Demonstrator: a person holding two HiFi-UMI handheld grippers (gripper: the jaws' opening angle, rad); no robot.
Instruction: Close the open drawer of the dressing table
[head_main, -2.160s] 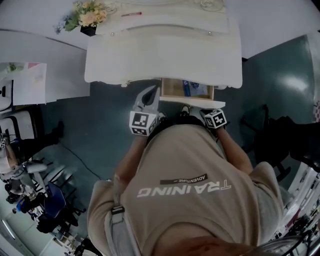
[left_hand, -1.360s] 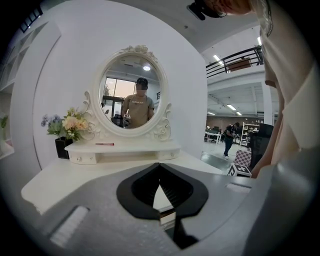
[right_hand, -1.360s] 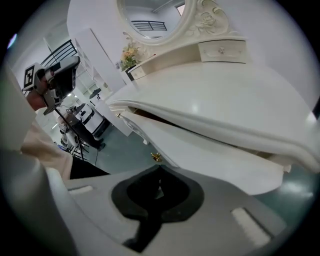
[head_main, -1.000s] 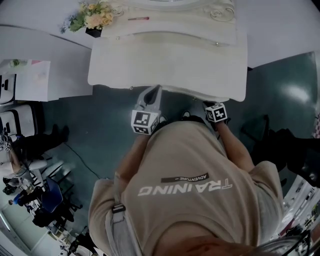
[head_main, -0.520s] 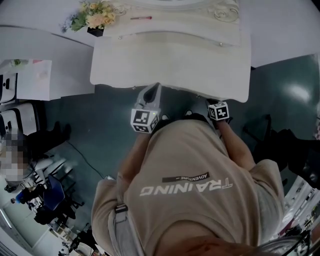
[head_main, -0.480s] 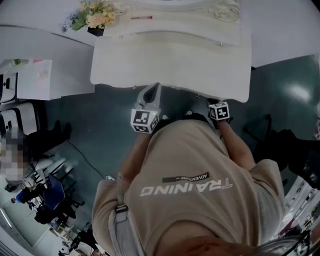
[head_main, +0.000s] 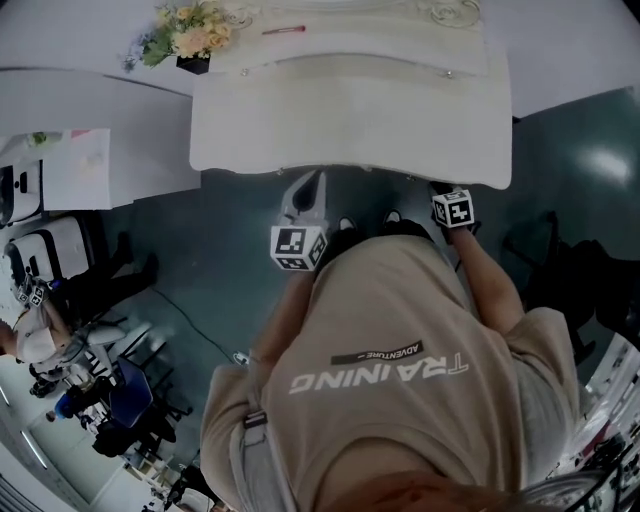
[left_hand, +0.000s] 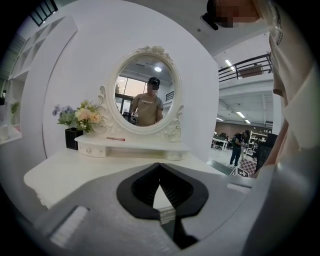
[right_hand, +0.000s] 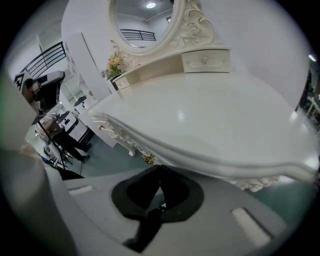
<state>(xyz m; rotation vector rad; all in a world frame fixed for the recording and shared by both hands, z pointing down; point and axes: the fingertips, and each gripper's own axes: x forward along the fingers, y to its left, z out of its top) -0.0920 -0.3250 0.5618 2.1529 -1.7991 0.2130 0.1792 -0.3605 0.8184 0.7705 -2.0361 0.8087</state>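
Drawer is not seen jutting from the dressing table (head_main: 350, 110); it is judged shut, its front hidden under the near edge, long axis left to right. Left gripper (left_hand: 160, 167) and right gripper (right_hand: 160, 170) are held just at that edge, neither clearly nearer. Both pairs of jaws are pressed together, empty. Tabletop (right_hand: 210, 115) is glossy white, its rim (right_hand: 200, 155) curved and carved.

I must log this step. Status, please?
Left gripper shut, empty. Right gripper shut, empty. No drawer sticks out from dressing table. Nothing blocks its front.
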